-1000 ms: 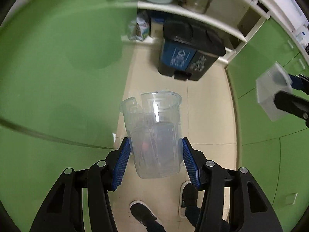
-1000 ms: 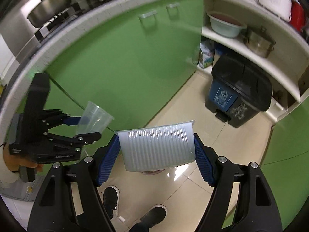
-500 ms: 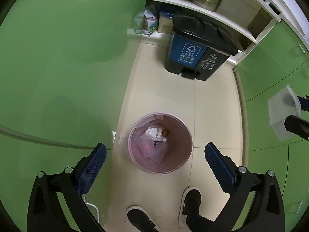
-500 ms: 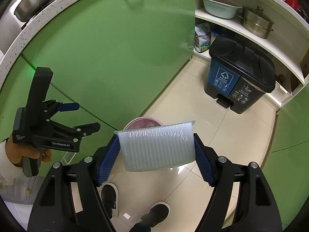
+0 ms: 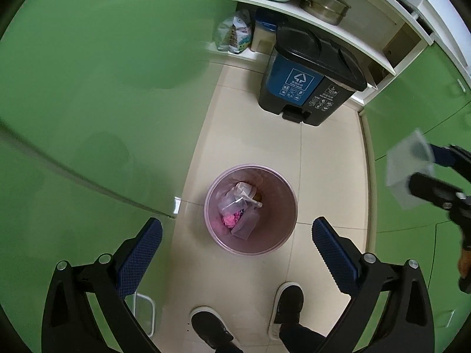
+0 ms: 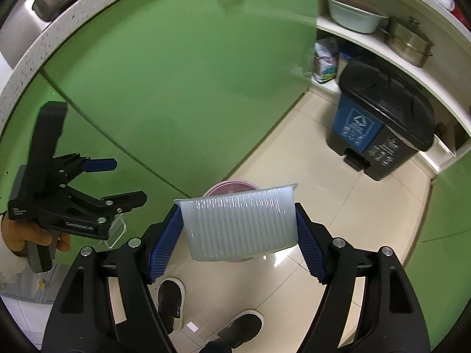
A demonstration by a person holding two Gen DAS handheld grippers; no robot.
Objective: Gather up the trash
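Left to right. Left tongs (image 5: pixel 235 251): jaws wide apart with nothing between them, having just been opening; they point steeply down at the floor. Directly ahead of and below them, framed between the two blue pads, stands the pink waste bin (image 5: pixel 282 182), upright and open-topped. Inside it lie clear plastic cups (image 5: pixel 240 198), a crumpled pink scrap (image 5: pixel 231 220) and other see-through packaging, so part of the collecting is judged done. Beyond the bin from these tongs, against the shelving, stands a lidded two-compartment pedal bin (image 5: pixel 312 79), blue and dark grey, its lid down and apparently not in use.

Right tongs (image 6: pixel 238 242): jaws clamped on a ribbed translucent plastic food container (image 6: pixel 238 223), one pad on each short side, the container held with its rim tilted away from the camera. The pink bin's rim shows just past the container's upper edge, so the container hangs roughly above the bin, not in it. In the left wrist view the same container appears far to the right of the left tongs, well apart from them.

Remaining, as a judgement: the container must be released over the bin; whether more trash waits elsewhere cannot be told from these views
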